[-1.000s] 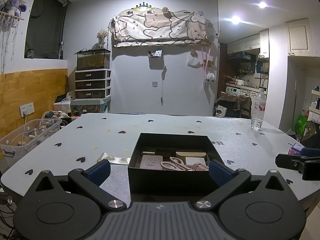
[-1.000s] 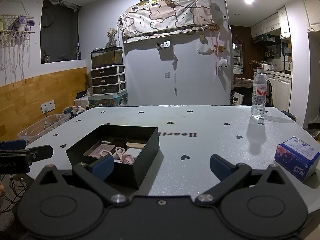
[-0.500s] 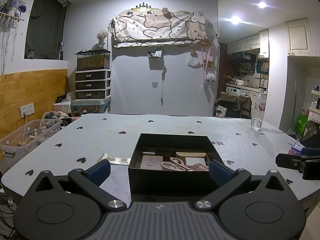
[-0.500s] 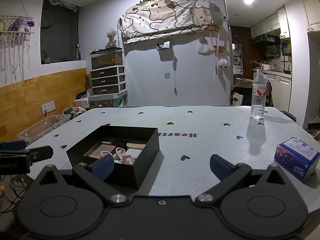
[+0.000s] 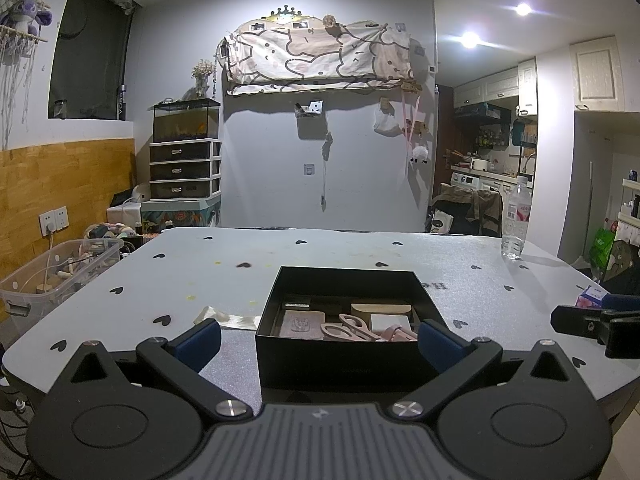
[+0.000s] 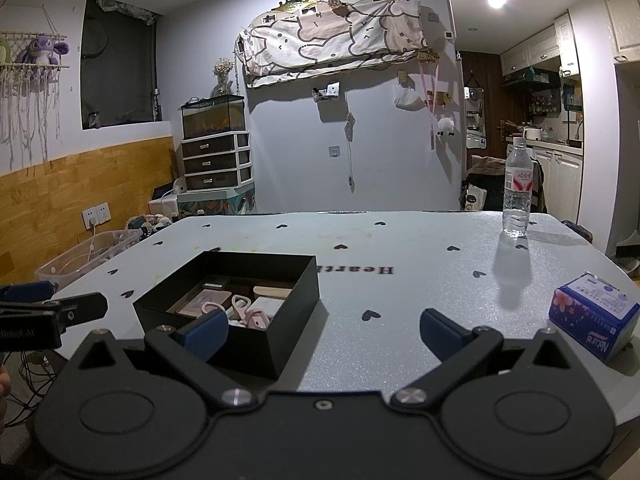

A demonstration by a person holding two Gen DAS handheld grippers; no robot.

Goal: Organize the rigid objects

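Observation:
A black open box (image 5: 344, 364) (image 6: 280, 344) sits near the front edge of the grey table (image 5: 320, 252). Inside lie pink scissors (image 5: 350, 326), a pink flat case (image 5: 301, 324), a tan block (image 5: 380, 307), a white block (image 5: 389, 322) and pink pieces (image 6: 250, 314). My left gripper (image 5: 318, 340) hovers just in front of the box, open, its blue pads either side of the box's near wall. My right gripper (image 6: 324, 330) is open over the table, to the right of the box, holding nothing. Each gripper shows at the edge of the other's view.
A water bottle (image 6: 518, 188) stands at the far right of the table. A blue tissue pack (image 6: 592, 316) lies at the right edge. A strip of clear tape (image 5: 228, 318) lies left of the box. A clear storage bin (image 5: 56, 268) sits beyond the table's left edge.

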